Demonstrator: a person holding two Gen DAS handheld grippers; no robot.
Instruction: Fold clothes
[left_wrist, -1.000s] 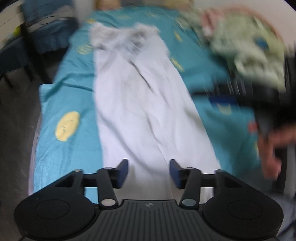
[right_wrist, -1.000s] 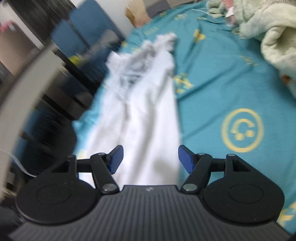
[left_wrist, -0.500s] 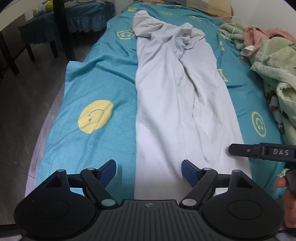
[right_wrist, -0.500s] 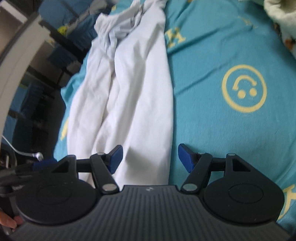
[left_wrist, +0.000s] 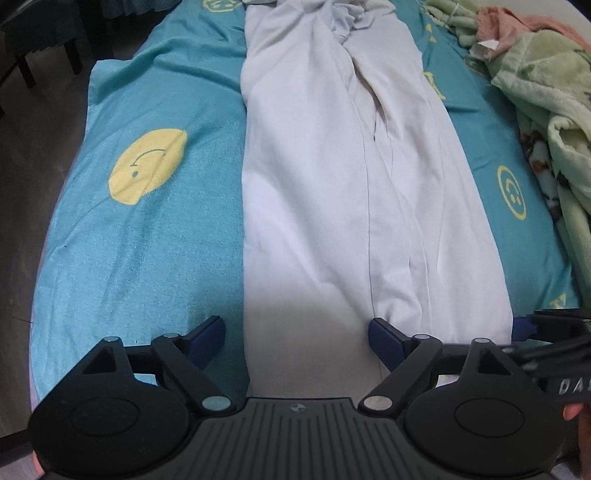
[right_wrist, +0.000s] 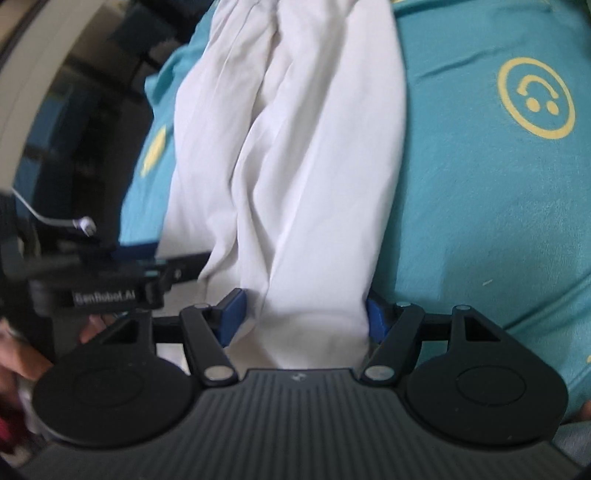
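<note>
White trousers (left_wrist: 332, 184) lie lengthwise on a teal bedsheet (left_wrist: 147, 240) printed with yellow smiley faces. My left gripper (left_wrist: 297, 334) hovers low over their near end with its jaws opening. Its left pad is over the sheet and its right pad over the cloth, and neither presses on anything. In the right wrist view, my right gripper (right_wrist: 303, 315) is open and straddles the near end of the right trouser leg (right_wrist: 295, 166), one pad on each side of it. Each gripper appears at the edge of the other's view: the right gripper (left_wrist: 554, 332) and the left gripper (right_wrist: 110, 273).
A crumpled green blanket (left_wrist: 546, 92) and a pink cloth (left_wrist: 517, 22) are heaped along the bed's right side. The bed's left edge drops to a dark floor (left_wrist: 22, 184), with dark furniture legs (left_wrist: 70, 55) at the far left.
Both grippers have come down toward the near end of the trousers. The left jaws have spread wider. The right gripper has tilted downward, and the right trouser leg now lies between its pads.
</note>
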